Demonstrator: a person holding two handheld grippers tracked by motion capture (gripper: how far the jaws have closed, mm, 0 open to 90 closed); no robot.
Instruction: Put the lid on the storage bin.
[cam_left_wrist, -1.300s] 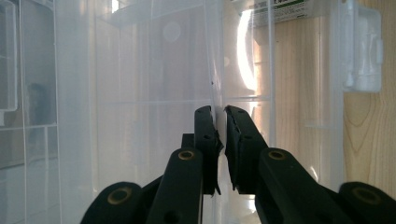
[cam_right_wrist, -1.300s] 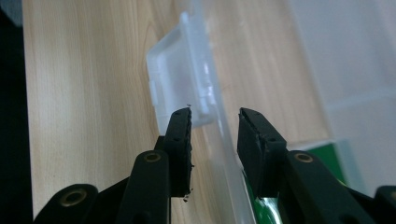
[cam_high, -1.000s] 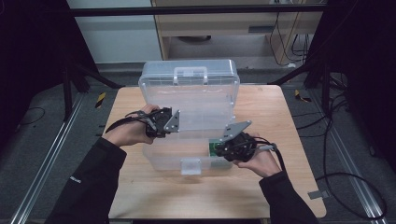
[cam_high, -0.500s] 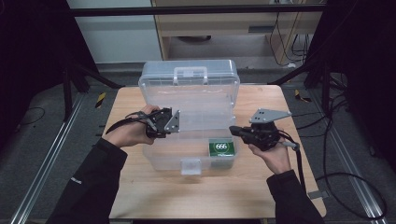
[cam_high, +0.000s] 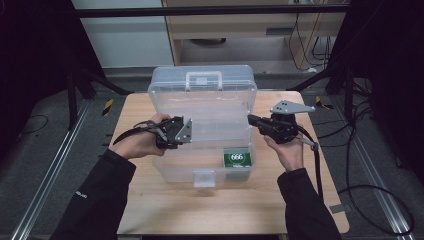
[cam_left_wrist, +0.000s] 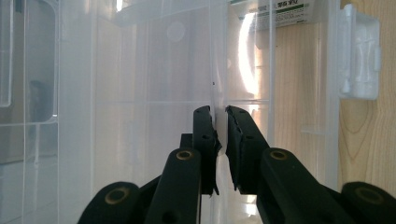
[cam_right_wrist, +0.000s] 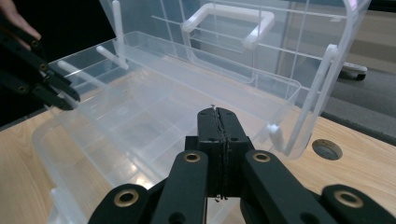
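A clear plastic box (cam_high: 172, 167) stands open on the wooden table, its lid (cam_high: 202, 82) raised at the back. A green packet marked 666 (cam_high: 236, 159) lies inside at the front right; its edge also shows in the left gripper view (cam_left_wrist: 275, 9). My left gripper (cam_high: 187, 131) is at the box's left side, and its jaws (cam_left_wrist: 220, 121) are shut on a thin clear wall (cam_left_wrist: 215, 70) of the box. My right gripper (cam_high: 251, 120) hovers at the box's right edge, above the rim. Its jaws (cam_right_wrist: 218, 114) are shut with nothing between them.
The box has a clear inner tray (cam_right_wrist: 187, 93) hinged to the lid by white arms (cam_right_wrist: 317, 88). A white latch (cam_high: 204, 177) sits on the front wall. Bare table (cam_high: 165, 210) lies in front. A round hole (cam_right_wrist: 327, 149) is in the tabletop at the right.
The right gripper let go of the green packet inside the box, then drew back to the right and upward with its jaws shut. The left gripper kept still.
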